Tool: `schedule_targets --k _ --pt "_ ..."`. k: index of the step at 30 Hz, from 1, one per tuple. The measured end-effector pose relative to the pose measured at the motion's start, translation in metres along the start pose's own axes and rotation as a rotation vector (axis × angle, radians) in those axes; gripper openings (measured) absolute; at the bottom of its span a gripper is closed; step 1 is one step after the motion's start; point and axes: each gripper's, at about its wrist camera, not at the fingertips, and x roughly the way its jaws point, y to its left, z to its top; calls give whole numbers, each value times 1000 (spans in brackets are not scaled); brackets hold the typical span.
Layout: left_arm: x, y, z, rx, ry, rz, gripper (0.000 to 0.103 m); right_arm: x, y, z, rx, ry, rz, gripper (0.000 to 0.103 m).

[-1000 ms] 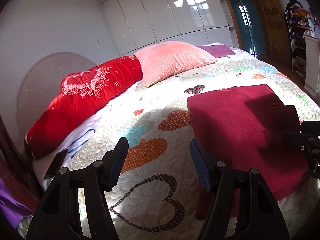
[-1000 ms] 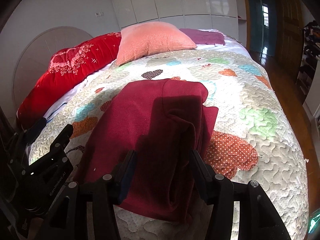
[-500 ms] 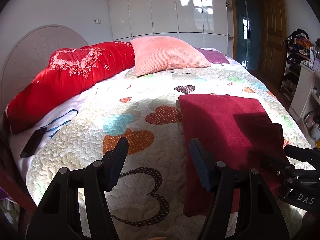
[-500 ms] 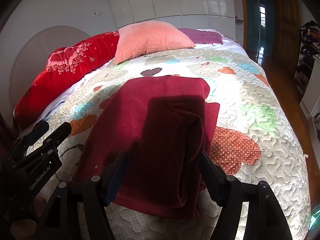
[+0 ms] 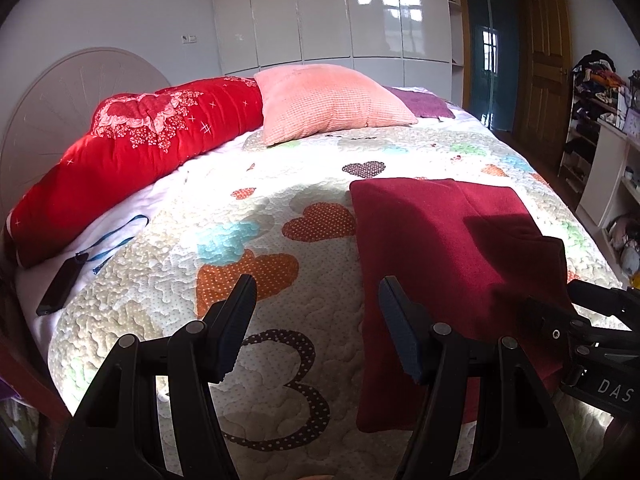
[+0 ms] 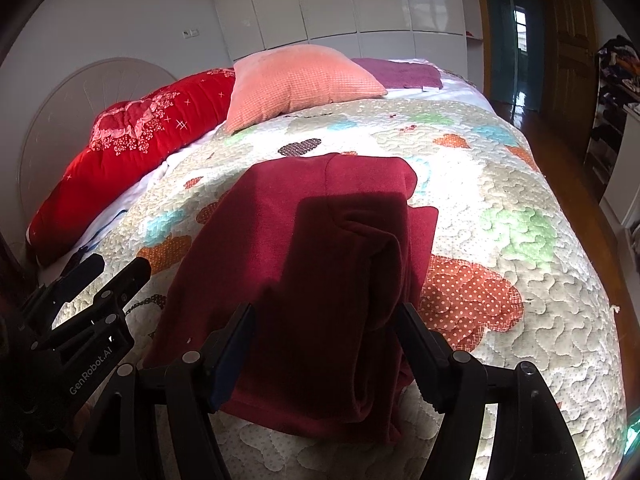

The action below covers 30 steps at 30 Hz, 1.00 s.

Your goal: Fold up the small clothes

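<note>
A dark red garment [image 5: 448,264] lies folded on the heart-patterned quilt [image 5: 240,240]; in the right wrist view the garment [image 6: 320,280] has a thicker folded layer along its right side. My left gripper [image 5: 316,316] is open and empty, above the quilt just left of the garment's near edge. My right gripper [image 6: 326,344] is open and empty, its fingers astride the garment's near end, above it. Each gripper shows in the other's view, the right at the edge of the left wrist view [image 5: 580,324], the left low in the right wrist view [image 6: 100,284].
A red bolster [image 5: 132,160], a pink pillow [image 5: 328,100] and a purple cloth [image 5: 420,104] lie at the bed's head. A black device with a blue strap [image 5: 60,284] lies at the left bed edge. Shelves [image 5: 600,152] and a door [image 5: 548,60] stand right.
The left gripper has pulled back and levelled, so its view has swung. The right gripper has drawn back a little and opened slightly wider. The garment has not moved.
</note>
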Motion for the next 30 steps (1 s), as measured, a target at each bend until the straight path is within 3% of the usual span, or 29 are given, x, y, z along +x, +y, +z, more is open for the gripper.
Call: schedule_targets --k 30 --pt "3 -5 0 30 -14 0 64 5 0 1 11 4 5 70"
